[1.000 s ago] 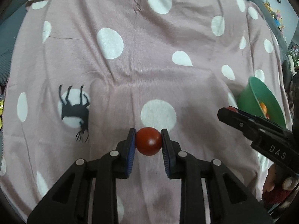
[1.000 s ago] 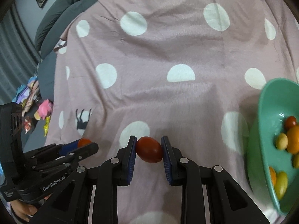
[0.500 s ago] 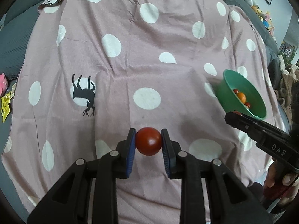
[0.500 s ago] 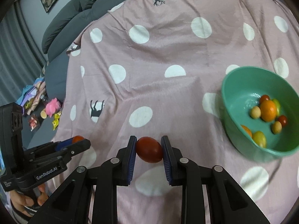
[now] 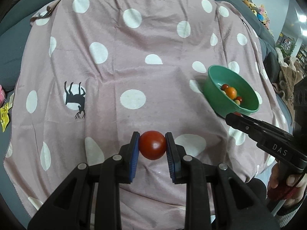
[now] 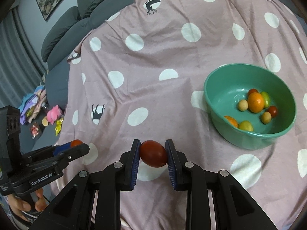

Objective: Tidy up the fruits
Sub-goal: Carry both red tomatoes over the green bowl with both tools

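Your right claw (image 6: 153,154) pinches an oval red fruit (image 6: 153,153), long axis crosswise between the pads. The green bowl (image 6: 251,134), already holding small fruits, lies ahead and right of it, nearer this claw than the other. Your left claw (image 5: 152,145) pinches a round red tomato (image 5: 152,145); from there the bowl (image 5: 214,94) lies farther right, beyond the right claw's (image 5: 233,119) tip. Only bare dotted blanket (image 6: 153,61) lies between.

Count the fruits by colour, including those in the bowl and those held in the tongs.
Red: 4, two in the bowl and one in each pair of tongs
Orange: 2
Yellow-green: 2
Tan: 2
Total: 10
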Tool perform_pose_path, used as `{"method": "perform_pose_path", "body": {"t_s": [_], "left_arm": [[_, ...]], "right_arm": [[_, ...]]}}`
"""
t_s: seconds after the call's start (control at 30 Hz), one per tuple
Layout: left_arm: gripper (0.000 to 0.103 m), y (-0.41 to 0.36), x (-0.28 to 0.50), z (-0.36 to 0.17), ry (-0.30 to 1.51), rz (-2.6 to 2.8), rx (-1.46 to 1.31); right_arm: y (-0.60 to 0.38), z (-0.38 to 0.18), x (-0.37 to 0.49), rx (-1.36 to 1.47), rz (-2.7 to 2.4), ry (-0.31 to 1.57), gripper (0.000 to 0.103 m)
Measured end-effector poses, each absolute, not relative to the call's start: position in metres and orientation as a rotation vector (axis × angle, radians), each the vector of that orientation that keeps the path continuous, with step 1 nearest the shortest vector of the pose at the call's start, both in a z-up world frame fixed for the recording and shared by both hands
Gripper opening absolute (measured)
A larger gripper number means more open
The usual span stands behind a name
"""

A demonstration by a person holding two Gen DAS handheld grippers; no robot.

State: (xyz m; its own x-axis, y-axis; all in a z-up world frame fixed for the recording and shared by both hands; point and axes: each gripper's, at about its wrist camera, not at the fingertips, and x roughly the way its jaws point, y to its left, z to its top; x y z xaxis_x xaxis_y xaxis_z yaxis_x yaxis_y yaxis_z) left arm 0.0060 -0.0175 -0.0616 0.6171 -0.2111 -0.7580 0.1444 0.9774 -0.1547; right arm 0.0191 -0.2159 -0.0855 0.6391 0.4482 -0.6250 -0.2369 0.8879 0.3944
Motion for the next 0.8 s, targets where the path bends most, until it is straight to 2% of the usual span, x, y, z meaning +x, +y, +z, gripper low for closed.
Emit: {"method": "perform_pose_path", "body": {"t_s": [0.8], "left_arm": [[0.027, -0.092, 0.027, -0.046, 0.857, -0.313, 0.058]], "right_arm": [[-0.272, -0.079, 0.014, 0.366, 0.324, 0.696, 0.029]]}}
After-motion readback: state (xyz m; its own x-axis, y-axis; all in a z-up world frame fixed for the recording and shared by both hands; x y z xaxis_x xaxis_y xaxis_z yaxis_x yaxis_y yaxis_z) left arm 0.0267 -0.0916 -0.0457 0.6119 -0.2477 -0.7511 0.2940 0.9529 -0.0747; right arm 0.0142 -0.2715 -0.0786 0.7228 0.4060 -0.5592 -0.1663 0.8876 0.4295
